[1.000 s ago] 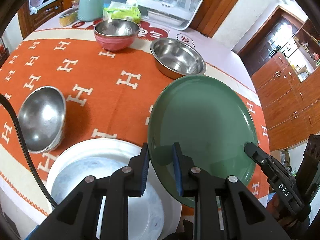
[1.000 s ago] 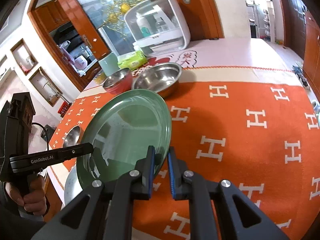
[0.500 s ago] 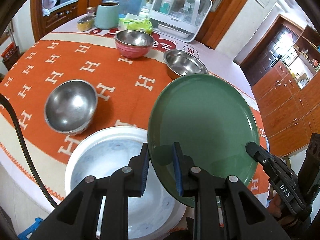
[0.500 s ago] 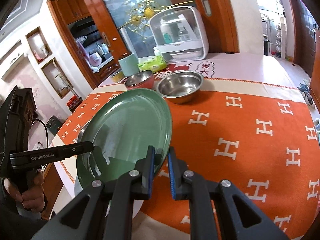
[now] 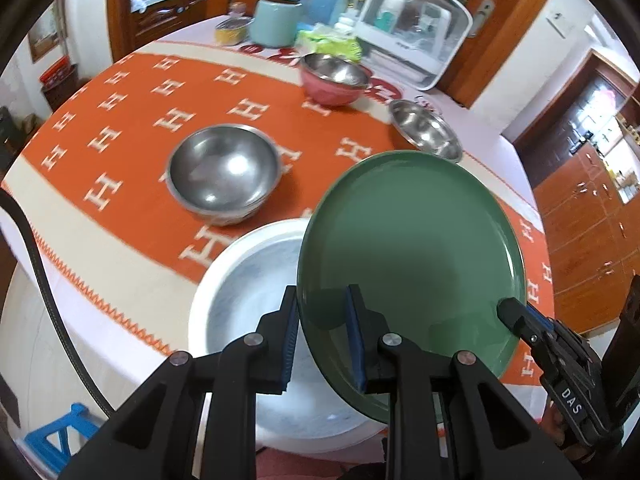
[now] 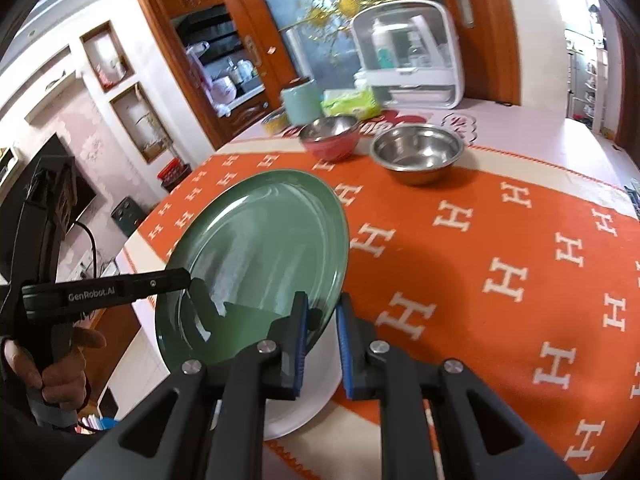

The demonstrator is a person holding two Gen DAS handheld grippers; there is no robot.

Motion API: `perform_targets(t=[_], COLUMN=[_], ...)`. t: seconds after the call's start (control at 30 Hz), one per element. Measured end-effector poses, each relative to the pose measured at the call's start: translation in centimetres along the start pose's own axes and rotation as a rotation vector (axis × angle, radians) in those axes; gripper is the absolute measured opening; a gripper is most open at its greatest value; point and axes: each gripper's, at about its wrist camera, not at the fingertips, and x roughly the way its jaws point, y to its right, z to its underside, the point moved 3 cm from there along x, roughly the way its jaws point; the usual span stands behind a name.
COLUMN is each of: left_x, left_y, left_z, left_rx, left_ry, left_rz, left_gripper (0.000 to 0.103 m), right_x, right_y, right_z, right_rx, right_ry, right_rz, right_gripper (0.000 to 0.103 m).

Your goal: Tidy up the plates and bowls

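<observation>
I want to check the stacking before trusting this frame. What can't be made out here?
- White plate: its right part is hidden by the green plate in the left wrist view.
- Right hand-held gripper: its grip on the plate edge shows, but the fingertips are cut off.
- Contents of the far storage box: blurred.

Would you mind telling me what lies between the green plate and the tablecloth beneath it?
A white plate sits on the tablecloth under the raised green plate, per the left wrist view.
</observation>
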Motion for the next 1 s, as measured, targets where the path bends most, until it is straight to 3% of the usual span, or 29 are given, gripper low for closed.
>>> perform_targets(t=[0.63, 1.0], left_x=[3.1, 4.5], left_y=[-3.8, -4.9], left_z=[2.8, 3.4], left_rx=[-0.048, -0.074], left_ry=[-0.118, -0.170], left_rz=[-0.092, -0.132], left_gripper=[0.021, 0.021], right_x=[4.3, 5.2], right_y=[-1.9, -1.9], right_z=[4.3, 4.8], right_rx=[0.000, 0.019], right_ry=[-0.182, -0.205], right_rz=[-0.024, -0.041], right_gripper=[0.018, 0.018])
